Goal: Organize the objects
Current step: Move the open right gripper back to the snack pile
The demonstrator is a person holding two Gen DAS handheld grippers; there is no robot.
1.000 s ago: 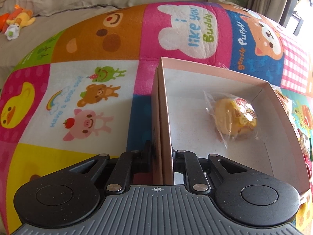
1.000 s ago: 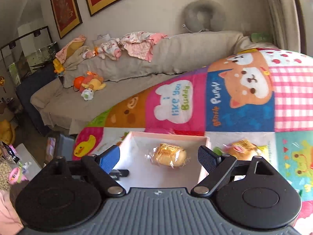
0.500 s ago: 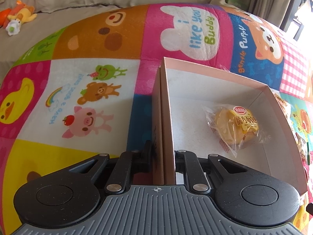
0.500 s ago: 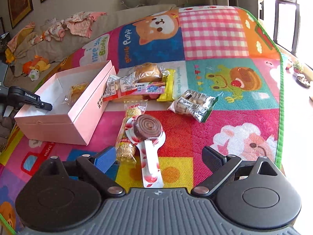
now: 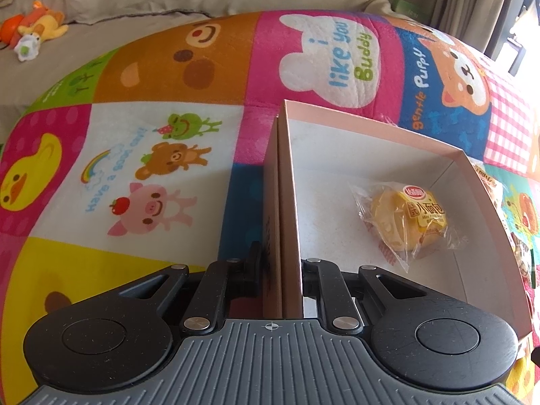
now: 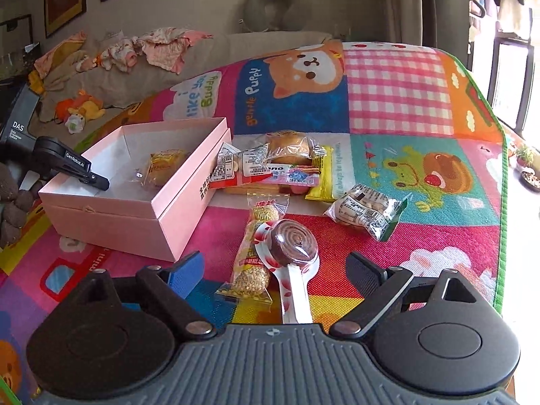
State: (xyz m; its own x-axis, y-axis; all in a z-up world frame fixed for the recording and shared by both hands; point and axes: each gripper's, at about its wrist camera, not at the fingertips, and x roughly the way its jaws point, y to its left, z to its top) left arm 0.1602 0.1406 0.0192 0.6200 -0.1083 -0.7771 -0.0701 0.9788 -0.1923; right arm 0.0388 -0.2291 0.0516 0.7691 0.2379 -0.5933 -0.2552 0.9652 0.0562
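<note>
— Swinging away from the sofa since a second ago, the right gripper (image 6: pixel 273 266) now hangs spread, jaws just narrowing, over a swirl lollipop (image 6: pixel 293 240) on the play mat (image 6: pixel 398 101); nothing gripped.

— And the left?

— Left gripper (image 5: pixel 281 266) stays clenched on the pink box (image 5: pixel 486 236) wall. One wrapped bun (image 5: pixel 410 219) lies inside, shifted nearer.

— Any writing?

— "i like you Buddy", "gentle Puppy"; "GenRobot.AI" on the gripper. Roughly seven snack packets (image 6: pixel 366 211) lie outside.
</note>
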